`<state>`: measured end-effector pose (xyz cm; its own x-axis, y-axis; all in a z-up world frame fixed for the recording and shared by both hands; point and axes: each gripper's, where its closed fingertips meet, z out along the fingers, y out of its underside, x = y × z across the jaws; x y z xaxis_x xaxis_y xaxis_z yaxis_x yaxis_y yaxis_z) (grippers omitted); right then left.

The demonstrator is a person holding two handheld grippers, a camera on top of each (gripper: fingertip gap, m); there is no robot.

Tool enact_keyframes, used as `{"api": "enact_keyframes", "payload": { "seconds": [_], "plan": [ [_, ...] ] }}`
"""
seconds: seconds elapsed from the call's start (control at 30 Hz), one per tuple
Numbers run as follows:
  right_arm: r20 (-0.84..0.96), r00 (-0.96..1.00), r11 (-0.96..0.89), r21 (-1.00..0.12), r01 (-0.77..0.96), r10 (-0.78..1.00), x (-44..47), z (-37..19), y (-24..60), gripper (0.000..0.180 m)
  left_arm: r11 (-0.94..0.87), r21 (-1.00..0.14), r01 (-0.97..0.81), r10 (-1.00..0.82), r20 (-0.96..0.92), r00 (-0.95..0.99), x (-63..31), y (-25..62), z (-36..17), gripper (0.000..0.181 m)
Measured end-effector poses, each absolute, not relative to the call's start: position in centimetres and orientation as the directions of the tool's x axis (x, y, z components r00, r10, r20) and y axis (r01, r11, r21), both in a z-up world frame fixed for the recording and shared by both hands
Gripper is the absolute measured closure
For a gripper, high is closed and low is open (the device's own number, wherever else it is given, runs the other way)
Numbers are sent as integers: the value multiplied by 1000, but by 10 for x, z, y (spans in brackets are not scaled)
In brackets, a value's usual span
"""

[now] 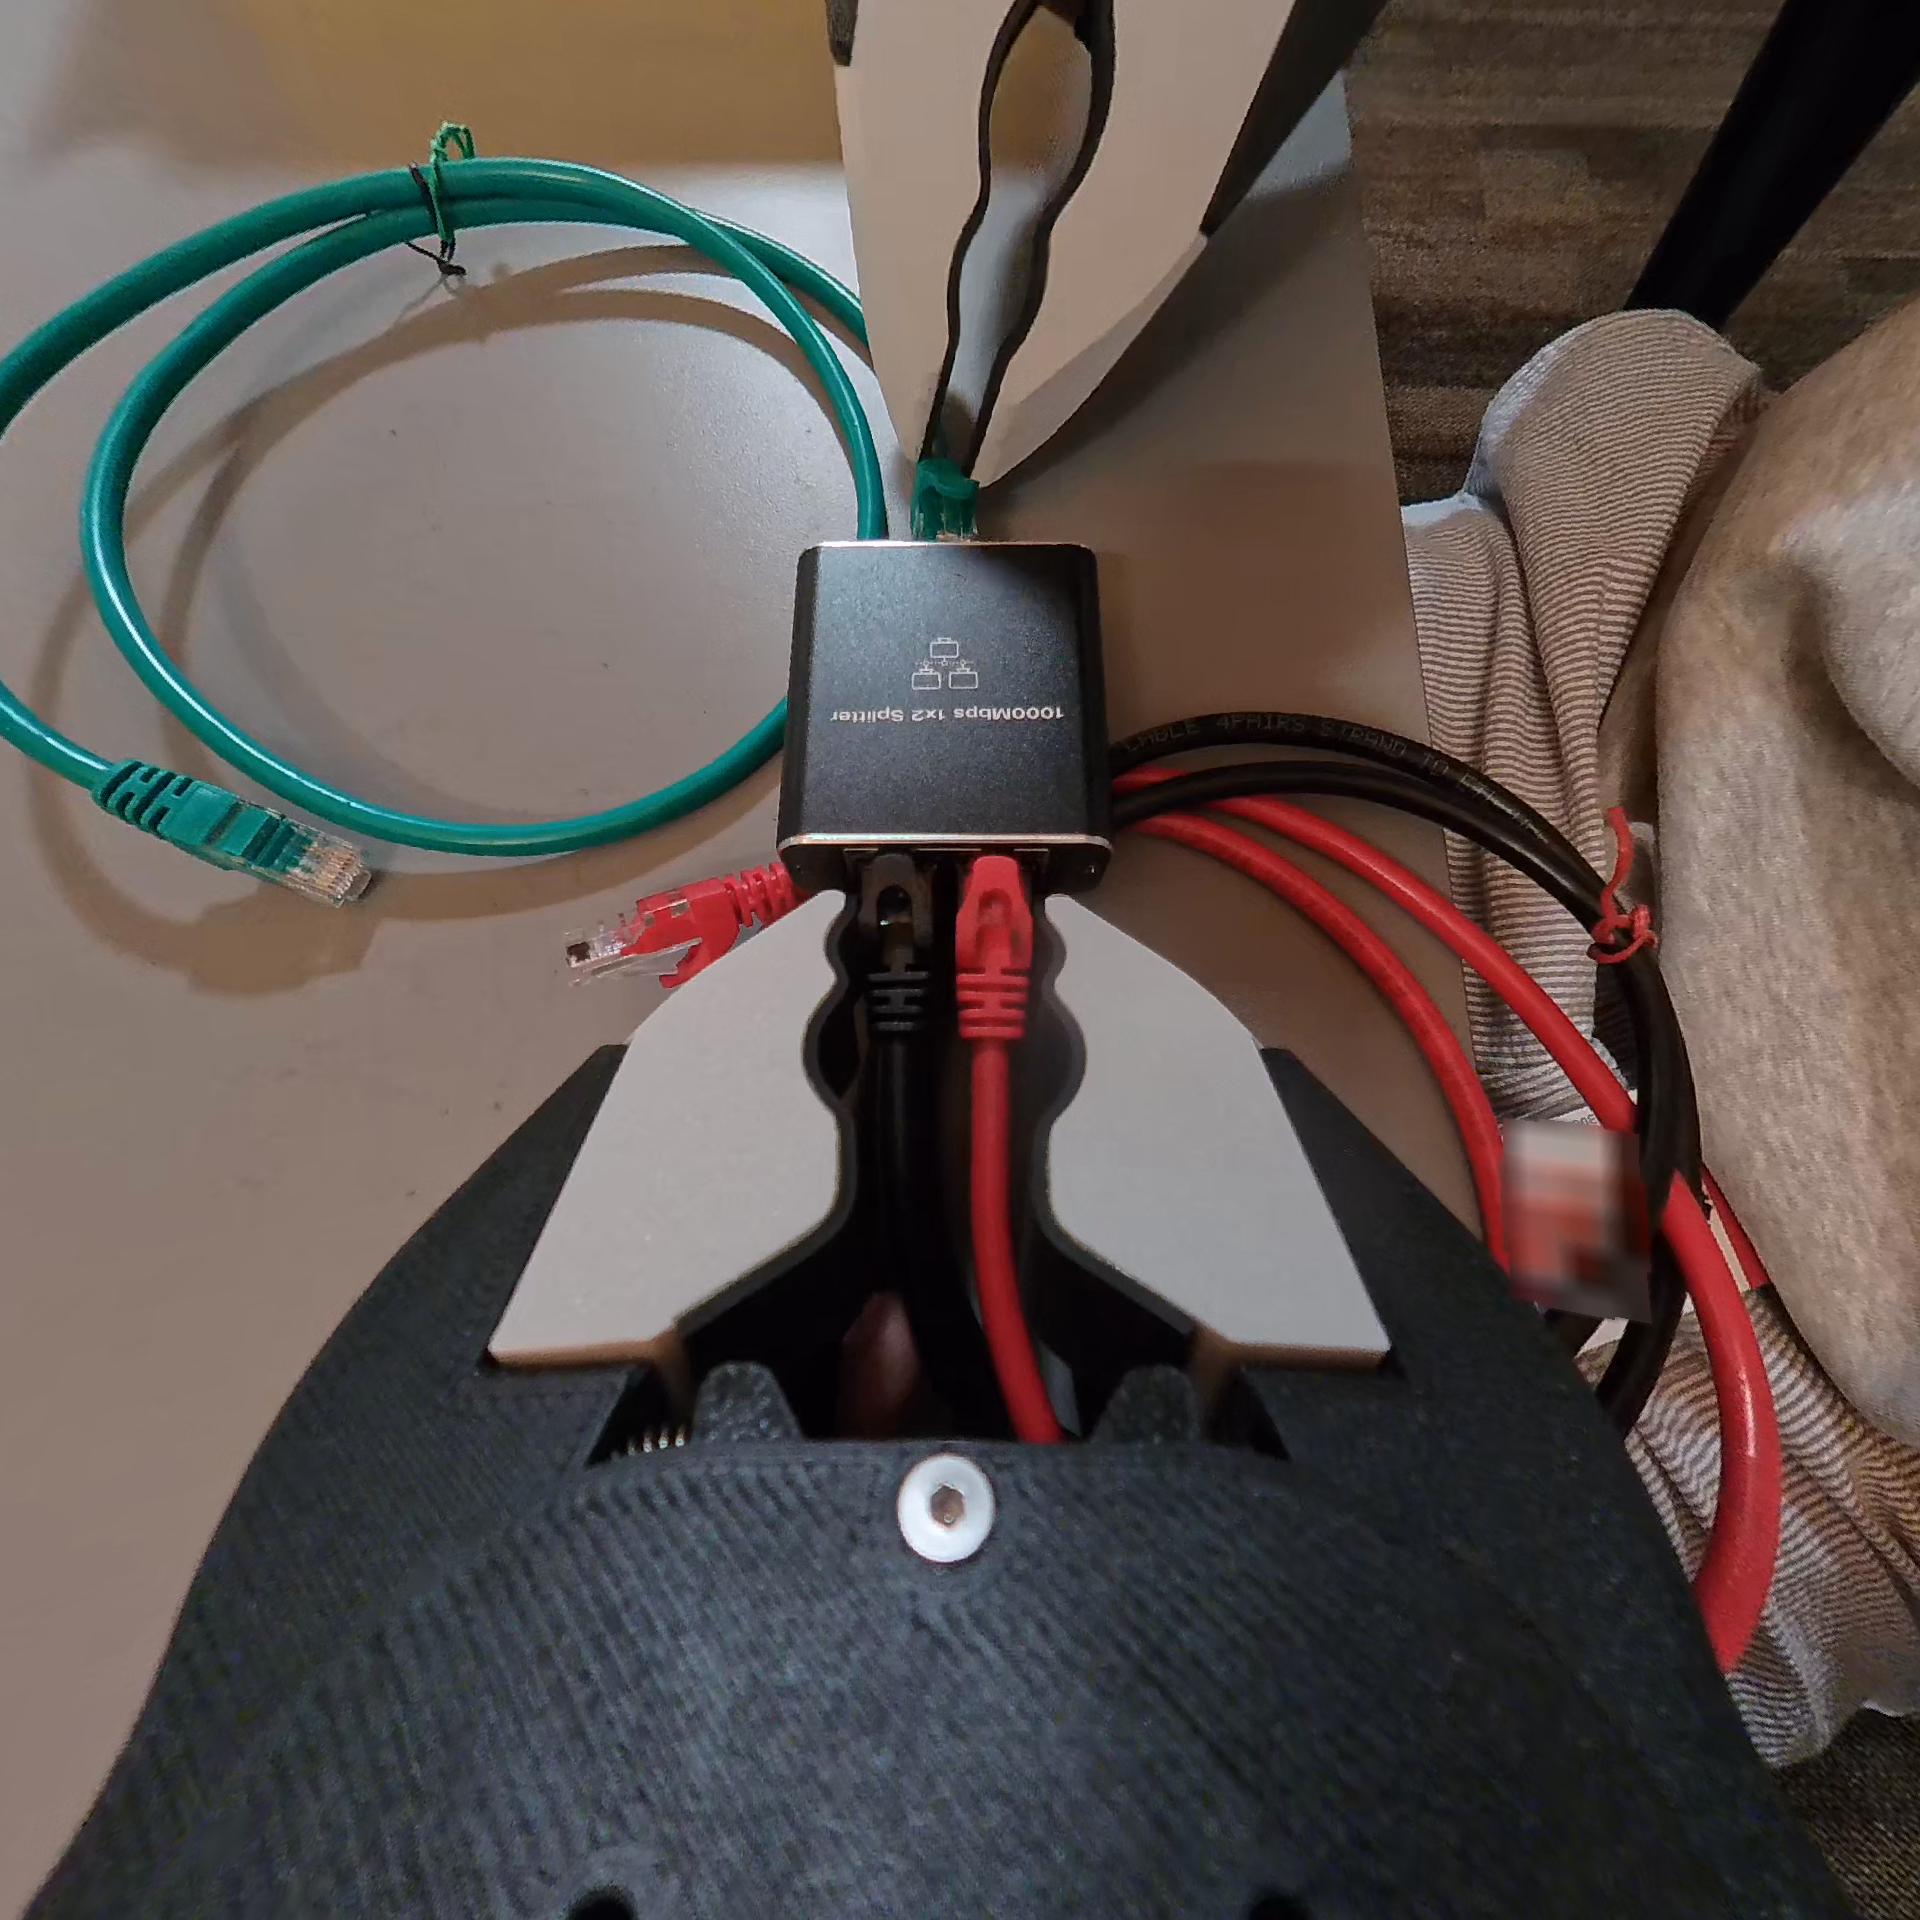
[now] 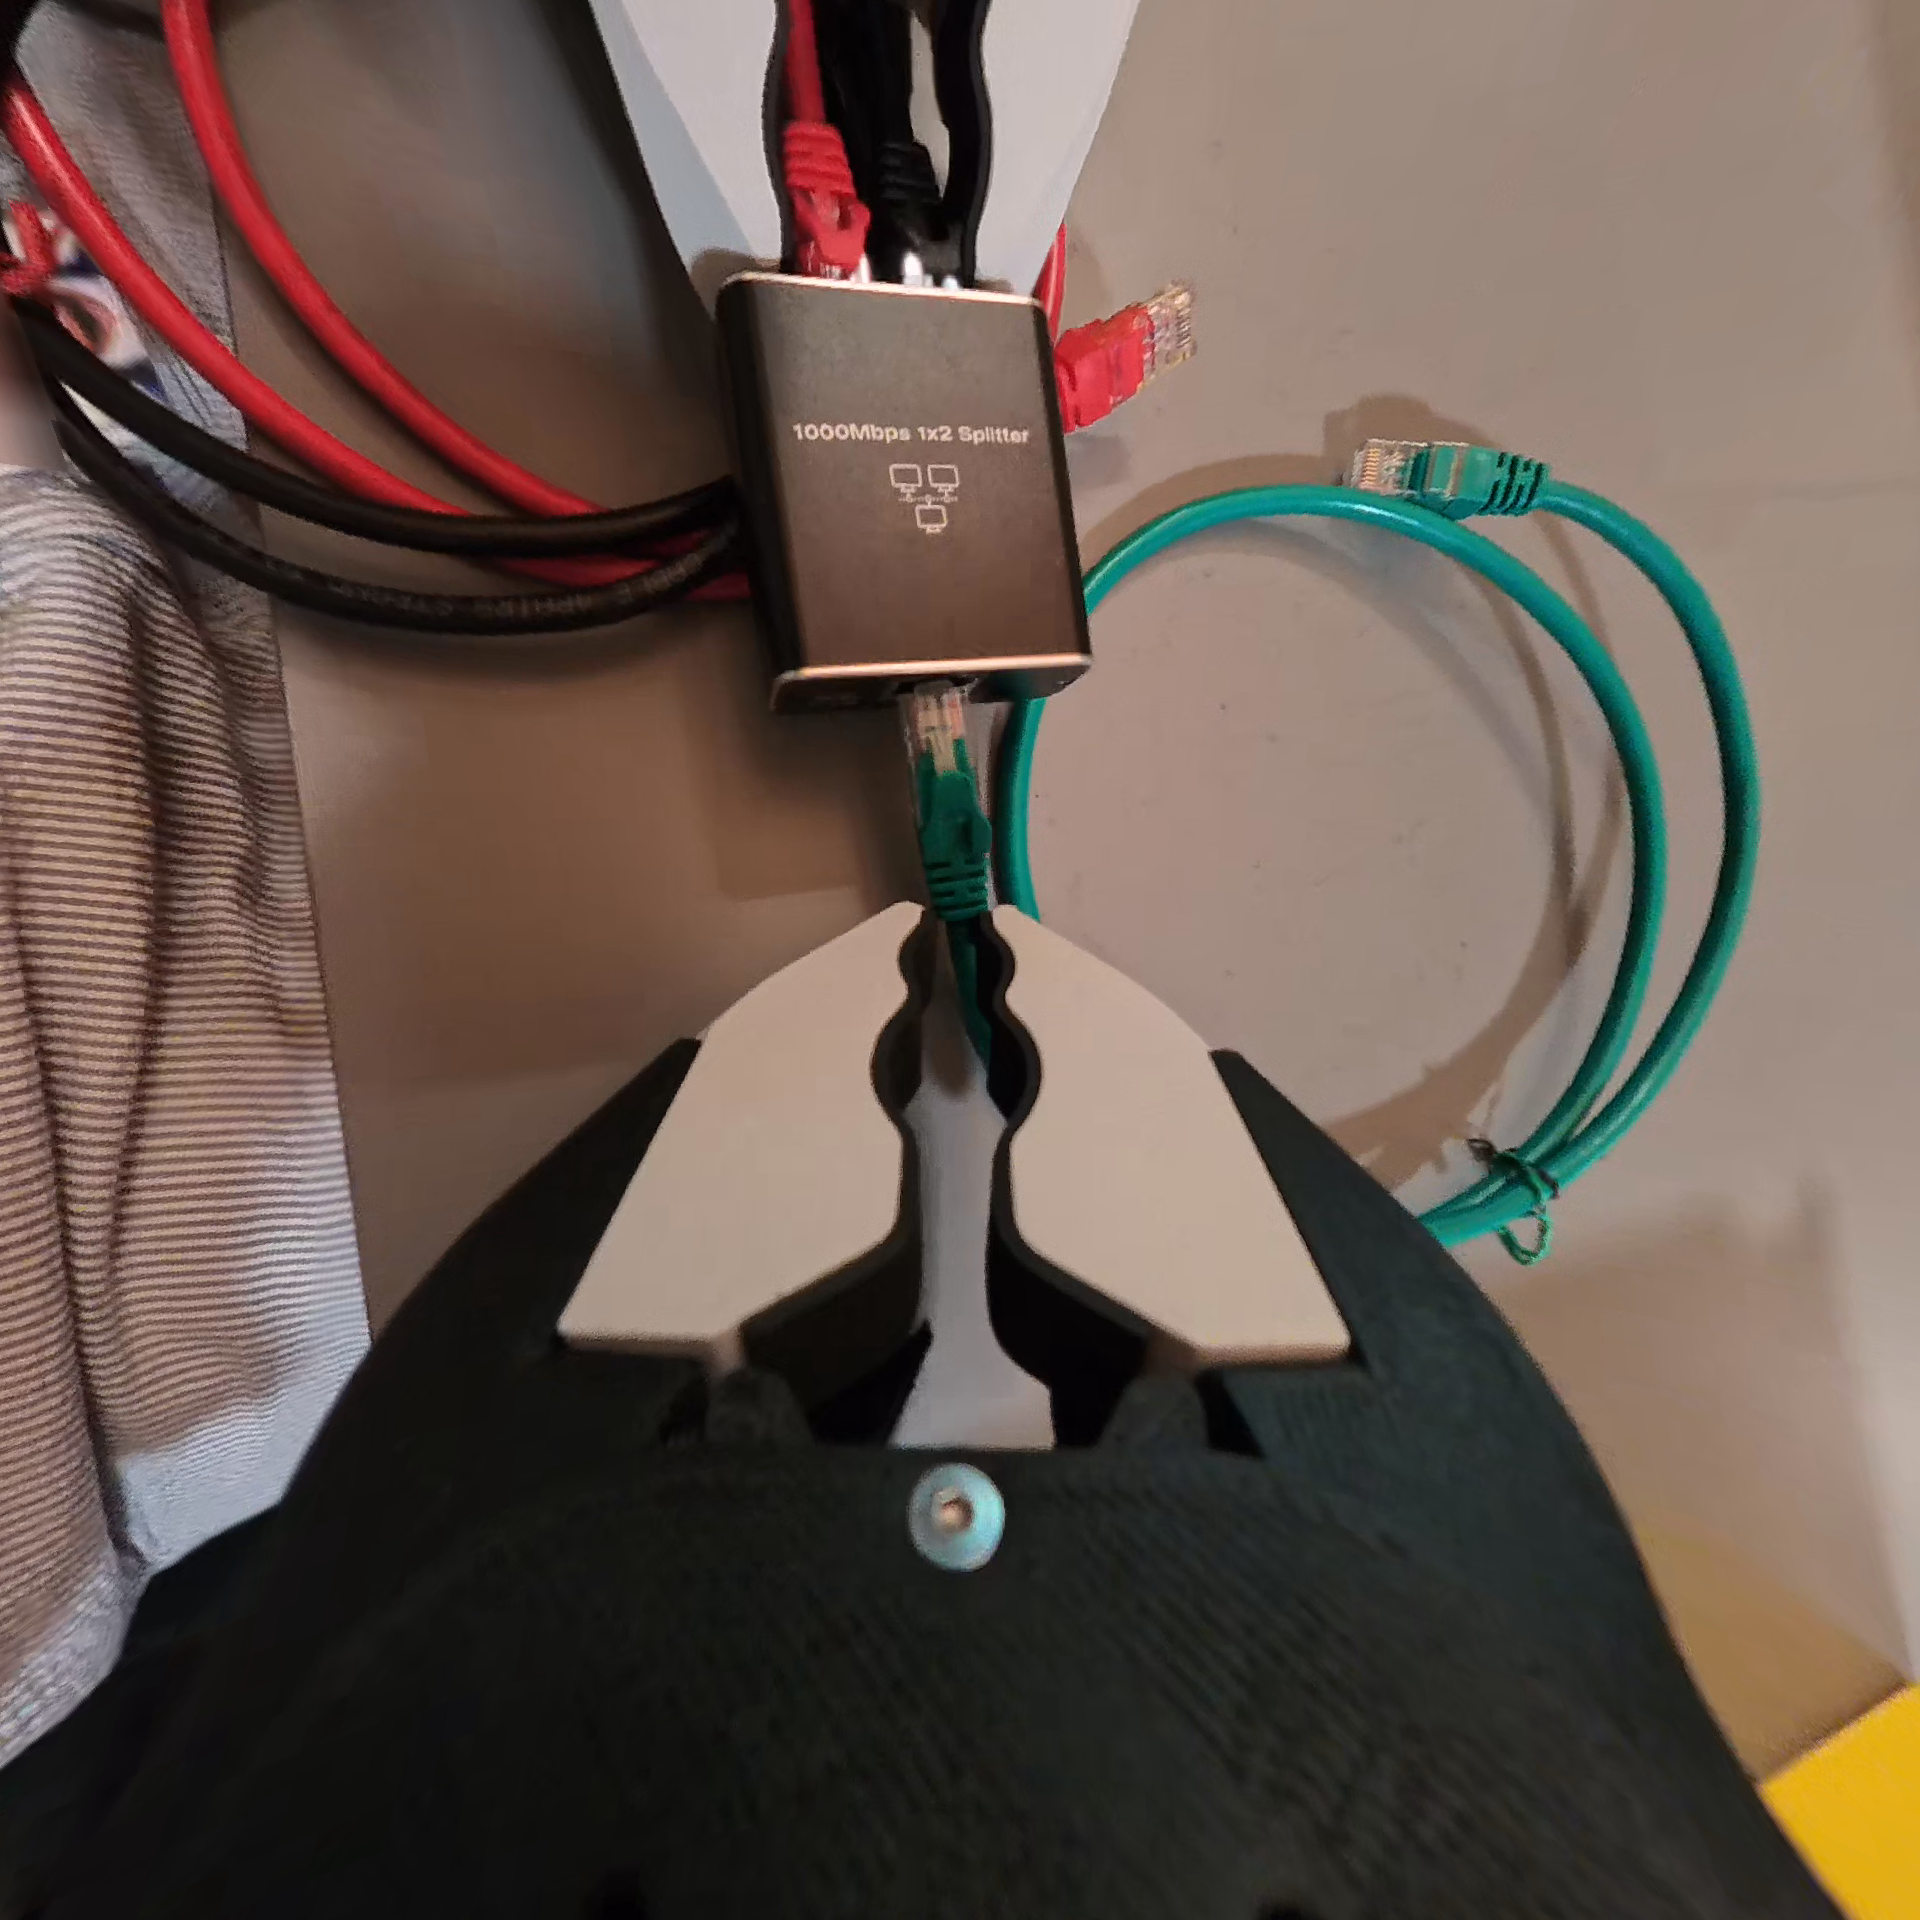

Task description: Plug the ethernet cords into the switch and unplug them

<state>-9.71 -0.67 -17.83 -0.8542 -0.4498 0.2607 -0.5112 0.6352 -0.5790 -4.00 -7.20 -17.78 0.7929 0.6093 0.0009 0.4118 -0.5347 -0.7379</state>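
Right wrist view, nearest first: the right gripper (image 2: 954, 920) has its jaws closed almost fully on the green cord (image 2: 1621, 727), pinching it just behind the boot. Beyond the tips, the green plug (image 2: 940, 769) points at the single port on the near face of the switch (image 2: 904, 478), a small dark box with pale markings. The clear plug tip sits at the port mouth, most of it outside; whether it is going in or coming out cannot be told. The rest of the green cord loops to the right, its free plug lying on the bare table (image 2: 1403, 260).

Left wrist view, near to far: the left gripper (image 1: 940, 940) has jaws part open around the black plug (image 1: 891, 935) and red plug (image 1: 992, 956), both seated side by side in the switch. The tips flank the two boots; a firm grip cannot be confirmed, so it probably only steadies the box. A loose red plug (image 1: 665, 930) lies just left of them.

The step in hand looks like work on the green plug. The next move likely calls for a straight line with the port, the box braced, and the latch tab pressed if withdrawing.

Open table lies on the green loop's side. On the other side the table edge is close, with striped cloth (image 1: 1558, 540) beyond and red and black cords draped over it.
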Motion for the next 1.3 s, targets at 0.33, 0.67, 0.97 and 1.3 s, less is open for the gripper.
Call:
{"api": "enact_keyframes", "payload": {
  "seconds": [0.33, 0.67, 0.97, 1.3],
  "plan": [
    [190, -875, 622, -638, -455, -445, -98, -185, -10, 170, -534, -739, 411, 607, 4, 795, -40, -72, -178, 150],
    [202, -865, 634, -607, -479, -460, -99, -178, -4, 170, -535, -739, 410, 606, 2, 795, -40, -72, -178, 150],
    [324, -823, 697, -438, -568, -467, -100, -185, -2, 171, -535, -738, 411, 606, 4, 796, -40, -72, -178, 150],
    [276, -838, 736, -402, -545, -470, -101, -182, -6, 171, -536, -737, 412, 605, 5, 796, -40, -73, -179, 150]
  ]
}}
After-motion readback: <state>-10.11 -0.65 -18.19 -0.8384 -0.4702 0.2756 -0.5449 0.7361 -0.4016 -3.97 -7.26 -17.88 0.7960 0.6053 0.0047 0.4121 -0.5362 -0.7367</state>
